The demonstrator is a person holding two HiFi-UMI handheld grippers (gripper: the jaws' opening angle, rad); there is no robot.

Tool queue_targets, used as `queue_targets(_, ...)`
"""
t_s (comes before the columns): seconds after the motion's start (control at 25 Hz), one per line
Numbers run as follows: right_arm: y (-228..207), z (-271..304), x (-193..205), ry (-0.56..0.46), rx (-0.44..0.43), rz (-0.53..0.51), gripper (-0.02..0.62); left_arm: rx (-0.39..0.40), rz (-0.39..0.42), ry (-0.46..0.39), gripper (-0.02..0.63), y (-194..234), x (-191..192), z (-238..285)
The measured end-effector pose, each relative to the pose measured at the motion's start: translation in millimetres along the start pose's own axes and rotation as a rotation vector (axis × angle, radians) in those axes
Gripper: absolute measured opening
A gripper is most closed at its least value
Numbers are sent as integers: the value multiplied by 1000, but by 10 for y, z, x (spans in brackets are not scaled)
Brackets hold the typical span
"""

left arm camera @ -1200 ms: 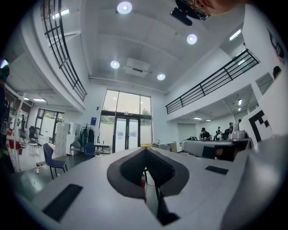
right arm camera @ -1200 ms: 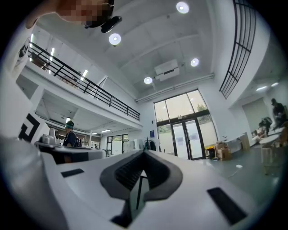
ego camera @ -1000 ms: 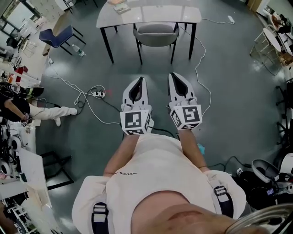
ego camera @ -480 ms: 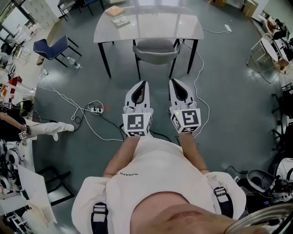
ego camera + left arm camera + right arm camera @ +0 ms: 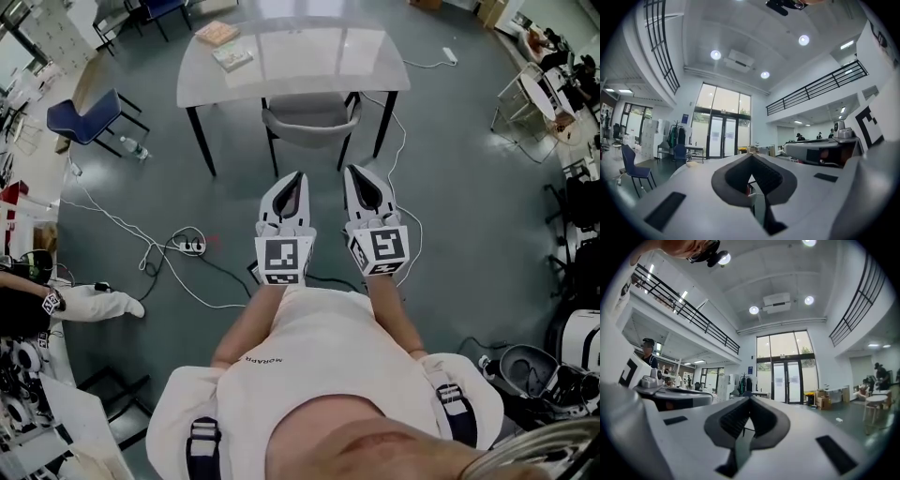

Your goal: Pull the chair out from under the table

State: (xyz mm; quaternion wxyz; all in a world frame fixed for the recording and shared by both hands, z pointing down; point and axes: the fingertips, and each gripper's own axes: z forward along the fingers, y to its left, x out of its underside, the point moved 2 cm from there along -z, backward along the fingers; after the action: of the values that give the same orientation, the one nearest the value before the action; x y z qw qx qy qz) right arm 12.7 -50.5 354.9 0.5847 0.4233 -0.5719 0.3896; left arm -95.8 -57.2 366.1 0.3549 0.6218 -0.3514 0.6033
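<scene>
You stand closer to the table (image 5: 300, 56) than in the earlier frame: it and the chair (image 5: 309, 120) sit lower and larger in the head view, and the gap ahead of both grippers is shorter.

Chair: at 12 o'clock from the grippers, pushed partly under the table's near edge, between the two near legs. It has a grey moulded shell with a rounded rim and thin black legs. Nothing touches it.

Table: pale glossy top with rounded corners on straight black legs. Two flat books (image 5: 232, 58) lie at its 10 o'clock corner.

Floor (image 5: 469, 206): smooth grey-green with a slight sheen. A white power strip (image 5: 193, 247) with looped cable lies at 9 o'clock from the grippers.

Left gripper (image 5: 296, 178): white shell with ribbed black pads. The jaws are fully together with nothing between them.

Right gripper (image 5: 353, 172): same build. Its jaws are likewise pressed together and empty.

Both grippers sit side by side, pointing at the chair and stopping short of it.
</scene>
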Motion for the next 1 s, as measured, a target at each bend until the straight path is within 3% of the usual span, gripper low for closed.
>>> queue_targets(0.4,-199,410,162,51,-31,-31,14,43,10,33,3,153,167,484)
queue_targets(0.56,-343,538,296,111,-82,-62,14,60,78,87,3,124,270,700)
queue_targets(0.84,-739,812,632,198,-91,-100,14,79,159,201,3,144,595,1089)
queue_targets(1.0,-894,1043,827,245,-102,-140,13,82,201,225,3,253,733,1343)
